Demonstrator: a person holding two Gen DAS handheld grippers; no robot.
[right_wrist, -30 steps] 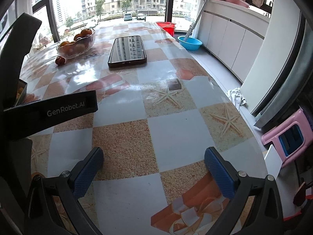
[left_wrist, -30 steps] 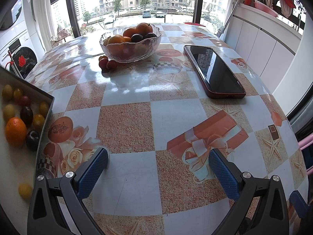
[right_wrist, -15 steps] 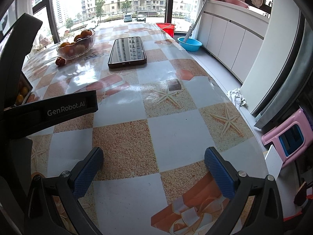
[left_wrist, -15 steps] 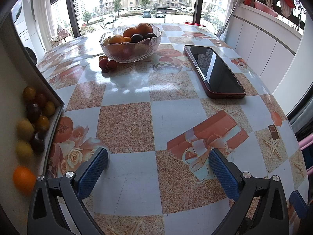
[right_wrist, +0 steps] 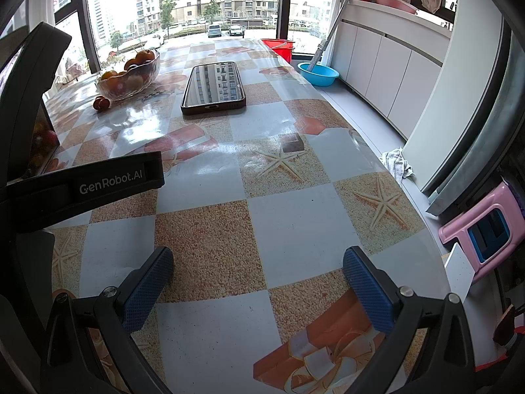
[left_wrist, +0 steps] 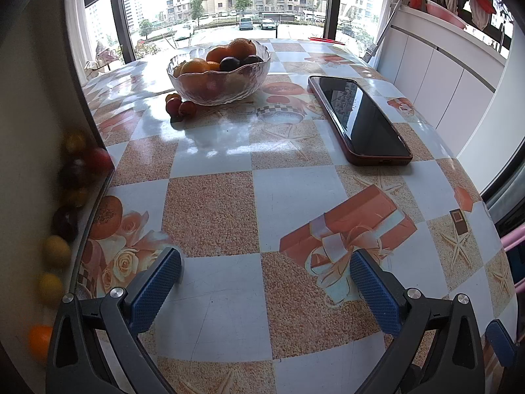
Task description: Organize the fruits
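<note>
Both held low over the near edge of the tabletop [left_wrist: 210, 203], with nothing between the fingers: left gripper [left_wrist: 264, 274] spread wide, right gripper [right_wrist: 257, 275] spread wide too, probably waiting for a fruit to be chosen. Ribbed blue rubber pads on black plastic arms, good for soft round skin. Far toward the window edge, the wavy clear glass bowl [left_wrist: 219, 77] heaped with oranges and dark plums, thick and heavy-looking, so likely the place for collecting. Just beside the bowl, on its near-left side, two small red round fruits [left_wrist: 180, 106] touching each other, left outside, maybe the next ones to move. At the left edge, a shallow pale tray with dark rim [left_wrist: 96, 151], tilted steeply up, with blurred small fruits [left_wrist: 73, 177] in yellow, red, dark and orange gathered along its lower wall; cannot tell what lifts it. Toward the right edge, a flat black phone in dark red case [left_wrist: 359, 120], glossy, well apart from fruit. Shiny plastic cloth with checked print, smooth, so round fruit rolls easily.
</note>
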